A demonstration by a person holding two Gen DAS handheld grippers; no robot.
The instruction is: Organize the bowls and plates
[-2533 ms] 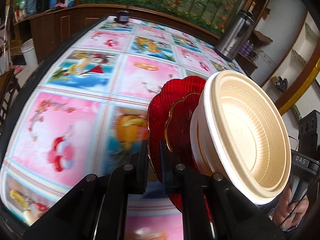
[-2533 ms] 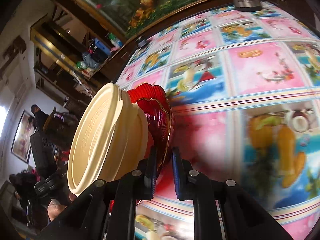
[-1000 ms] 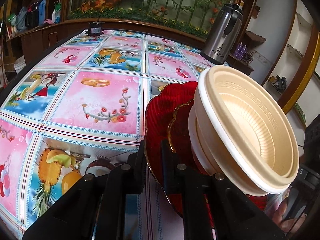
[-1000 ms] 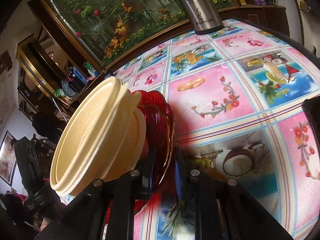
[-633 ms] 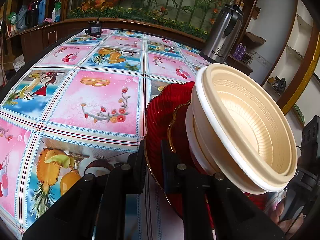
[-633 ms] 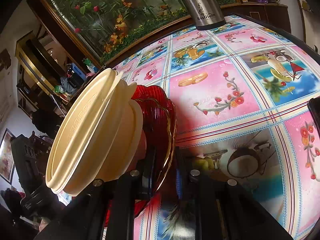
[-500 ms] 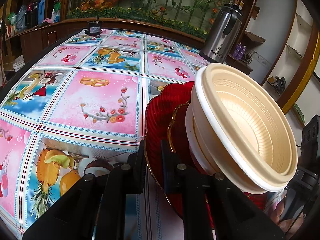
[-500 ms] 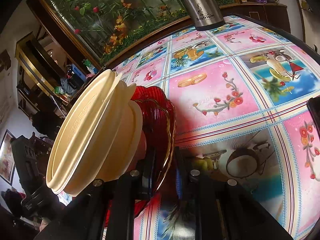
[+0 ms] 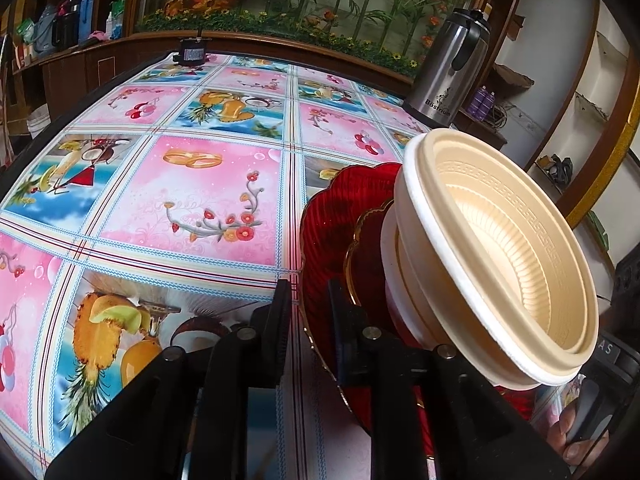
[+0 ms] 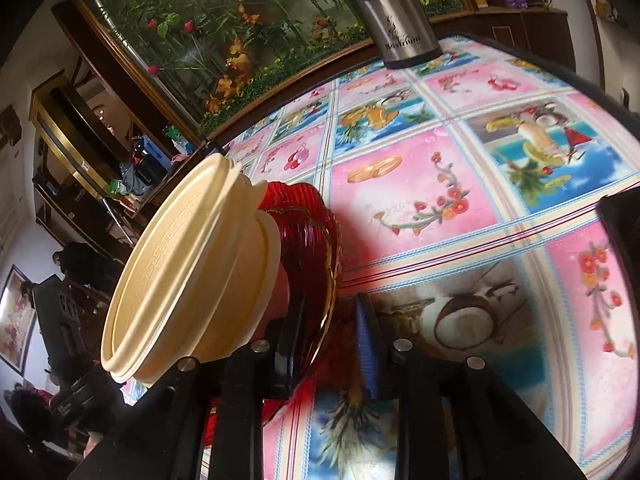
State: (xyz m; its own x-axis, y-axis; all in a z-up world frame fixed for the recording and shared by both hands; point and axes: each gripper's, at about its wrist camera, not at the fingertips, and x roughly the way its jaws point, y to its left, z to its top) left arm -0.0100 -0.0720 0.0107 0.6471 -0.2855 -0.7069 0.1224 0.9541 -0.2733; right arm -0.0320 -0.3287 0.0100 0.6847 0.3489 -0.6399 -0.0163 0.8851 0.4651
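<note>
Ribbed red plates [image 9: 336, 216] carry stacked cream bowls [image 9: 500, 248]; both grippers' jaws just parted, rim between.

The cream bowls [image 9: 496, 248] hide most of the red plates [image 9: 340, 224] behind them (how many plates cannot be told). The flask [image 10: 394, 8] is cut off by the right wrist view's top edge, and the table's [image 9: 192, 200] near edge is hidden.
</note>
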